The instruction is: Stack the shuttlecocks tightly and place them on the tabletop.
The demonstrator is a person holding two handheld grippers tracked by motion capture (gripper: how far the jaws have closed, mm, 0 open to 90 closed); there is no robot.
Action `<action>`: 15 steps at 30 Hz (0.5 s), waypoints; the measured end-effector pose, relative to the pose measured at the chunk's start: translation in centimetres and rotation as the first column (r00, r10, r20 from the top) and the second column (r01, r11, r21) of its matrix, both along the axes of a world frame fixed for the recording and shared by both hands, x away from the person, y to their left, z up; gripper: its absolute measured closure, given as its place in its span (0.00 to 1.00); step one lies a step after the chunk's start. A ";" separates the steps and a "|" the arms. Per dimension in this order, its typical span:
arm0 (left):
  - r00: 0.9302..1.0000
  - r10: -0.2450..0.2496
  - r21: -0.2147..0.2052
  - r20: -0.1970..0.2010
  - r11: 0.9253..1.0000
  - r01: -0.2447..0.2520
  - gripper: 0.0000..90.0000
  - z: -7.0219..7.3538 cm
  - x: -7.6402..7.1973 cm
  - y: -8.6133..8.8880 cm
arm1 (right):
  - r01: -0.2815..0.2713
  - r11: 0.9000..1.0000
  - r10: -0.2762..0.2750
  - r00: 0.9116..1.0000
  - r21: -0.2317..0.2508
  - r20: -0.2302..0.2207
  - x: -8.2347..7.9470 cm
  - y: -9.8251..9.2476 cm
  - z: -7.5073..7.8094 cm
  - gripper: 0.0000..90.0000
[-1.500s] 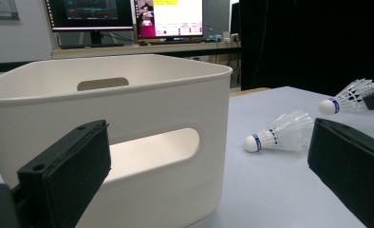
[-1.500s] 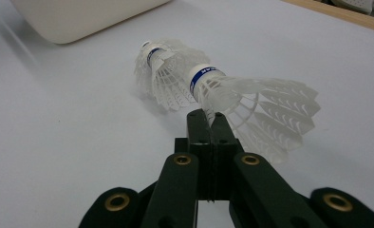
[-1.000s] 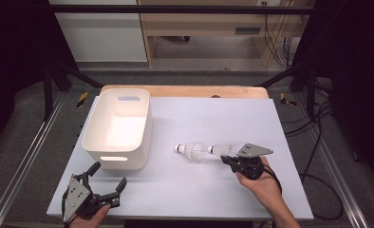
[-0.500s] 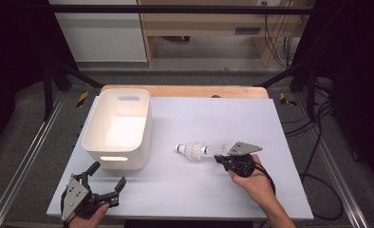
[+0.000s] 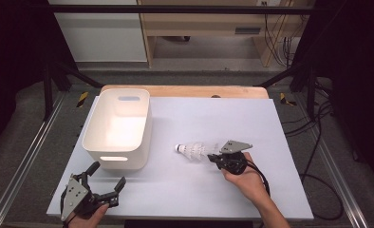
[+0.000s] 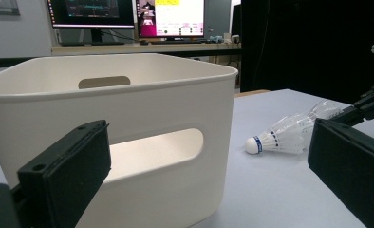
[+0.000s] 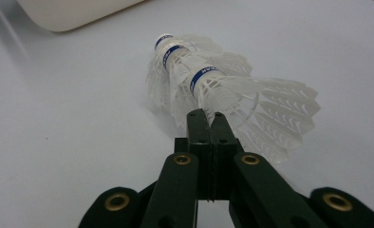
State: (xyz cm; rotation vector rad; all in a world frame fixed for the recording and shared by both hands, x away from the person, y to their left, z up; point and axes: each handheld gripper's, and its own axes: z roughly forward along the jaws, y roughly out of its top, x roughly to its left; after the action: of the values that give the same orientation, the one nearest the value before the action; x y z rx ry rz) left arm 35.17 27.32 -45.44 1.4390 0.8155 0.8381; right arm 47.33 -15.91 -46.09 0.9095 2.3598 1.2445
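Several white plastic shuttlecocks (image 5: 194,150) with blue bands lie nested in a row on the white table, cork end toward the bin. In the right gripper view my right gripper (image 7: 206,116) is shut on the skirt rim of the nearest shuttlecock (image 7: 251,102), with the others (image 7: 180,57) beyond it. In the high view that gripper (image 5: 213,156) sits at the stack's right end. My left gripper (image 5: 107,175) rests open at the table's front left, nothing between its jaws. The left gripper view (image 6: 209,156) shows the stack (image 6: 282,135) lying to the right.
A white plastic bin (image 5: 92,137) with handle slots stands at the left of the table, just beyond the left gripper (image 6: 128,66). Its corner shows in the right gripper view (image 7: 66,14). A wooden strip (image 5: 185,91) borders the table's far edge.
My right gripper has moved left toward the bin, and the row of shuttlecocks has grown shorter while its cork end stayed put. The left gripper has not moved.
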 end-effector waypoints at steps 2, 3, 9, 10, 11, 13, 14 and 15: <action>1.000 0.000 -0.002 0.000 1.000 0.000 0.00 0.0 0.0 0.0 | -0.003 1.000 0.003 1.000 -0.001 -0.002 0.1 0.2 -0.2 1.00; 1.000 0.000 -0.002 0.000 1.000 0.000 0.00 0.0 0.0 0.0 | -0.005 1.000 0.005 1.000 0.000 -0.004 0.2 0.4 -0.2 1.00; 1.000 -0.001 -0.001 0.001 1.000 0.001 0.01 0.0 0.0 0.0 | -0.009 1.000 0.009 1.000 -0.006 -0.010 0.5 0.8 -0.5 1.00; 1.000 -0.002 -0.001 0.001 1.000 0.002 0.01 0.0 0.0 0.0 | -0.008 1.000 0.008 1.000 -0.003 -0.012 0.5 0.8 -0.6 1.00; 1.000 -0.002 -0.001 0.000 1.000 0.002 0.01 0.0 0.0 0.0 | -0.008 1.000 0.008 1.000 -0.001 -0.011 0.5 0.8 -0.6 1.00; 1.000 -0.001 -0.003 0.000 1.000 0.001 0.00 0.0 0.0 0.0 | -0.011 1.000 0.011 1.000 0.002 -0.010 0.6 0.9 -0.6 1.00; 1.000 -0.002 -0.003 0.001 1.000 0.002 0.00 0.0 0.0 0.0 | -0.011 1.000 0.011 1.000 0.002 -0.011 0.6 0.9 -0.7 1.00; 1.000 -0.002 -0.003 0.001 1.000 0.002 0.01 0.0 0.0 0.0 | -0.009 1.000 0.009 1.000 0.003 -0.013 0.6 1.0 -0.7 1.00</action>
State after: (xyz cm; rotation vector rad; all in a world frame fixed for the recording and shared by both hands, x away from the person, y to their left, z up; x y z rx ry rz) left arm 35.17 27.30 -45.41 1.4368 0.8143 0.8360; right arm 47.95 -14.88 -46.79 0.9120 2.3752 1.2494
